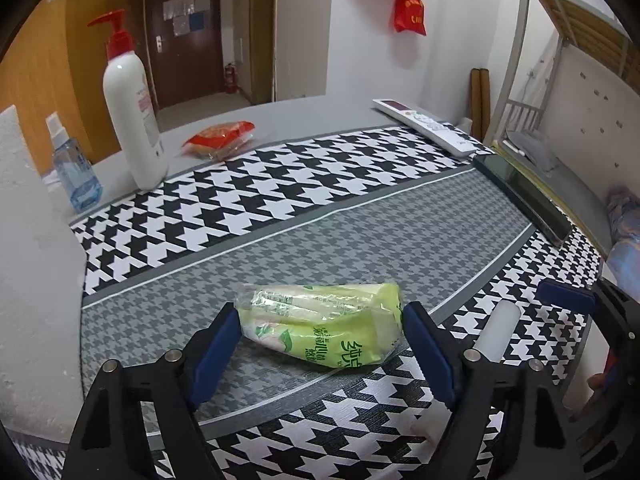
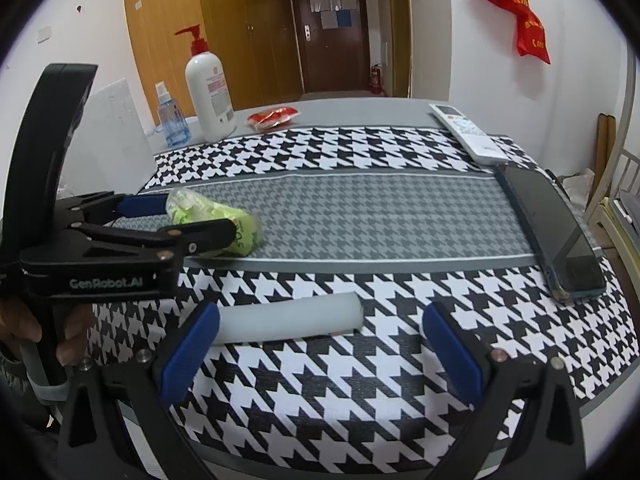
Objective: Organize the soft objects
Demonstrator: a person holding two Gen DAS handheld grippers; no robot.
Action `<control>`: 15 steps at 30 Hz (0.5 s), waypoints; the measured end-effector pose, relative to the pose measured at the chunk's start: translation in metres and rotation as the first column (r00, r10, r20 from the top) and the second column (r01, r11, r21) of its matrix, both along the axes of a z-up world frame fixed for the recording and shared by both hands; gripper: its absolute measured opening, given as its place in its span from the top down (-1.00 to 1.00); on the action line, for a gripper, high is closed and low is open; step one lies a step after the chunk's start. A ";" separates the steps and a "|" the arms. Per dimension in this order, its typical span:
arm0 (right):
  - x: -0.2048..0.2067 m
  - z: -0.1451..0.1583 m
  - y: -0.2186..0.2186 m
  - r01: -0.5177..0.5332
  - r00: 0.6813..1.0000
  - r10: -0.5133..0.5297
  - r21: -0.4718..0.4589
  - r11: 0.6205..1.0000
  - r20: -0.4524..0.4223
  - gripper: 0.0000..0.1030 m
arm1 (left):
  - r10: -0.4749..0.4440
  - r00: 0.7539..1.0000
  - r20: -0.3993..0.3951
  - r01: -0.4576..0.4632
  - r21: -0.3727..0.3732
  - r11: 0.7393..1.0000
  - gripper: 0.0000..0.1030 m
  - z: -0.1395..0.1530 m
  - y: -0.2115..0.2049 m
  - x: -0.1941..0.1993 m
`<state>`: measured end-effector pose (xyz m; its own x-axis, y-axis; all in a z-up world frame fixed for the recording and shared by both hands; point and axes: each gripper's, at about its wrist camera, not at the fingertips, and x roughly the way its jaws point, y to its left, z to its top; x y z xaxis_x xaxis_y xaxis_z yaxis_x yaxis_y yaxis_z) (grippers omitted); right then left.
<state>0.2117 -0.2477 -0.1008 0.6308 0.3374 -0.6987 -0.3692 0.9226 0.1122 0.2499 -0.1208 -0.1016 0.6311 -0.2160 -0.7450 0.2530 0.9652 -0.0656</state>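
A green tissue pack (image 1: 324,322) lies on the grey band of the houndstooth mat (image 1: 280,184). My left gripper (image 1: 320,340) is open, with one blue pad at each end of the pack; I cannot tell if the pads touch it. In the right wrist view the left gripper (image 2: 200,216) straddles the pack (image 2: 240,230). A white foam roll (image 2: 288,318) lies on the mat's near band. My right gripper (image 2: 320,344) is open just in front of the roll, its left pad next to the roll's left end. The roll (image 1: 500,332) and right gripper also show in the left wrist view.
A white pump bottle (image 1: 132,108), a blue spray bottle (image 1: 76,168) and a red snack packet (image 1: 220,138) stand at the back left. A white remote (image 2: 468,132) and a dark phone (image 2: 556,232) lie along the right edge. A white block (image 2: 112,128) stands at left.
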 end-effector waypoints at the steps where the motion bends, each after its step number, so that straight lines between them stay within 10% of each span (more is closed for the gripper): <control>1: 0.000 0.000 0.000 -0.003 1.000 0.003 -0.006 1.000 0.000 -0.99 | -0.002 1.000 0.003 0.002 -0.001 1.000 -0.51 0.000 -0.001 0.000; 15: 0.008 -0.004 0.009 -0.094 0.994 0.093 -0.014 0.995 -0.059 -0.99 | 0.026 0.998 0.057 -0.016 -0.163 0.986 -0.39 0.016 0.031 -0.010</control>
<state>0.2195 -0.2387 -0.1053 0.5553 0.3813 -0.7391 -0.4476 0.8860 0.1209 0.2404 -0.0898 -0.0859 0.6782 -0.3173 -0.6629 0.2407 0.9481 -0.2076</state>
